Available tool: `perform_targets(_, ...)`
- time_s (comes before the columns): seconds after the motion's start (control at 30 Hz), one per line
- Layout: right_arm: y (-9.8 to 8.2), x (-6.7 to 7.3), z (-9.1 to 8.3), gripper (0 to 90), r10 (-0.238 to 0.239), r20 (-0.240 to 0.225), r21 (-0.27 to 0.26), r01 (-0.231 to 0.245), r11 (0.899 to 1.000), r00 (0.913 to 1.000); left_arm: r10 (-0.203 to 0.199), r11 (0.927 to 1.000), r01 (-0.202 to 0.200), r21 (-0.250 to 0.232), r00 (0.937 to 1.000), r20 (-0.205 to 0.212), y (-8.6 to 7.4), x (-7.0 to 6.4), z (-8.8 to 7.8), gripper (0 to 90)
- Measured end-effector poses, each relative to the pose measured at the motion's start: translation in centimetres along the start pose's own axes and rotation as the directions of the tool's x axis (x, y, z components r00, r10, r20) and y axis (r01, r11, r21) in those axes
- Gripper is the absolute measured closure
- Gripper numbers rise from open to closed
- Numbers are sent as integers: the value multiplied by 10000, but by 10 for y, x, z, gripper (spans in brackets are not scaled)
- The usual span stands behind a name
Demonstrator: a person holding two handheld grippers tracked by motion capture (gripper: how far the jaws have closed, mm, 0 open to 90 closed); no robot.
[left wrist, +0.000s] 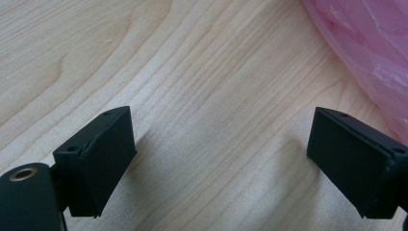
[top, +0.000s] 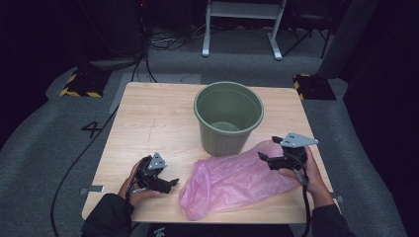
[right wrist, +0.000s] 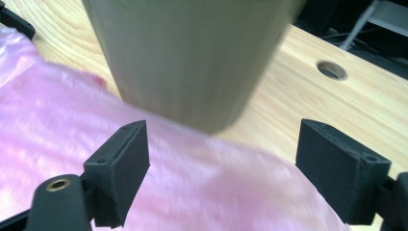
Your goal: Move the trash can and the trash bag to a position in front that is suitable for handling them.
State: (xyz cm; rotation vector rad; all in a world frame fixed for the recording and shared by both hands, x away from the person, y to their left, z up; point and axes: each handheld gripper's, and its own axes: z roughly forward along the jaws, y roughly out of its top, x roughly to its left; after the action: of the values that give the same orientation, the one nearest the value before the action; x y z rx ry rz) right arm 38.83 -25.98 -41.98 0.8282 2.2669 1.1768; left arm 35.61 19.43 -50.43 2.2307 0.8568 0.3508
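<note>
The right gripper [top: 271, 159], a black two-jaw tool with a grey three-cornered plate on top, is held with its jaws spread wide and nothing between them. In the right gripper view the jaws are seen above the pink film, one at each side, and whether the film is touched cannot be told. The left gripper [top: 170, 183], of the same kind, is also released; in the left gripper view its jaws stand apart over bare wood.

Under both grippers the light wooden table [top: 148, 113] is spread. Just ahead of the right gripper, and well apart from the left one, the round olive-green plastic bin [top: 228, 118] stands upright, and its inside appears bare of any liner. Between the two grippers the thin translucent pink plastic bag [top: 232, 180] lies flat and crumpled; its upper end is below the right gripper and rests against the foot of the bin, and its lower edge is near the left gripper but apart from it.

The work is judged to be at its start: the bag is reached for but not yet gripped. It is supposed that gripping, opening and fitting it into the bin are all left to do.
</note>
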Motion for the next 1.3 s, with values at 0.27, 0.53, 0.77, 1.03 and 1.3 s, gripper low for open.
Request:
perform_targets(0.27,-42,-1,-47,194,559,1076,-80,-554,9984,9926,-66,10000,66,-18,10000,-15,0,-1,1,88)
perform_targets(0.53,-75,7,-57,216,859,1148,251,-893,9957,9897,-42,10000,42,-4,10000,10,1,-1,1,88)
perform_targets(0.77,-87,13,-48,205,959,677,298,-981,9947,9931,-26,10000,26,14,10000,30,1,-1,1,86)
perform_targets(1.03,-106,6,-18,229,1335,599,1034,-1392,9849,9892,12,10000,-12,34,10000,73,2,-1,2,81)
perform_targets(1.3,-103,1,-6,234,1115,781,1454,-1220,9818,9907,-103,9999,103,-74,9999,74,6,1,5,152)
